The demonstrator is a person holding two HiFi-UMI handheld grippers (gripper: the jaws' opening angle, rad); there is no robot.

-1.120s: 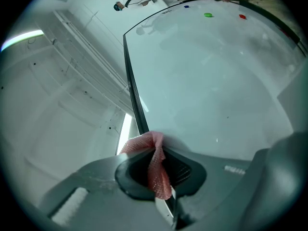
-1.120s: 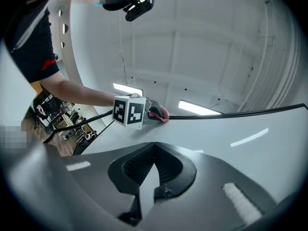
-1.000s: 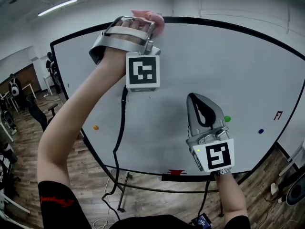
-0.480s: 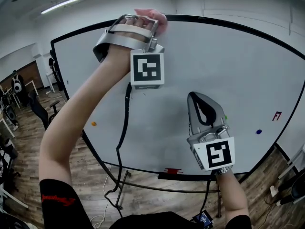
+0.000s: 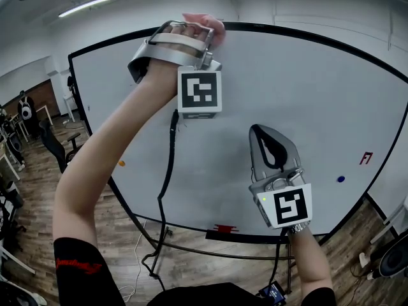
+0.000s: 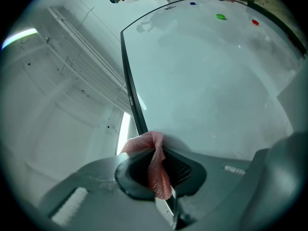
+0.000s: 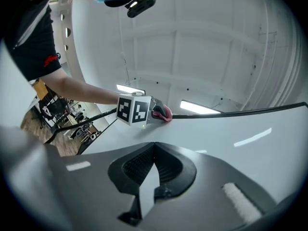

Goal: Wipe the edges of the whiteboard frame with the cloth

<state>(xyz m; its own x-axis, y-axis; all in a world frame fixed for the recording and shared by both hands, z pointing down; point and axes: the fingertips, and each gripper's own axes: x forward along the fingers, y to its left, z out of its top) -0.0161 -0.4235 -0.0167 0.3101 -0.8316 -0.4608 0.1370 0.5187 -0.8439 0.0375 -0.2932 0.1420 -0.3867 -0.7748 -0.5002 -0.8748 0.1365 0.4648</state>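
The left hand-held gripper (image 5: pixel 203 30) is up at the top of the whiteboard (image 5: pixel 319 88); its jaws are clamped tight on the pink cloth (image 6: pixel 156 167); the cloth is pressed against the black frame (image 6: pixel 130 96) along the top edge. The right hand-held gripper (image 5: pixel 271 139) is lower down, in front of the white board face; its 2 jaws are squeezed together with nothing between them. A blue dot (image 5: pixel 340 179) sits on the board near the right side.

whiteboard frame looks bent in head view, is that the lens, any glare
Head view: fisheye bows the black whiteboard frame into an arc. Right gripper view: ceiling-light reflections streak the white board surface, corners go dark. Left gripper view: pink mesh cloth is sharp.
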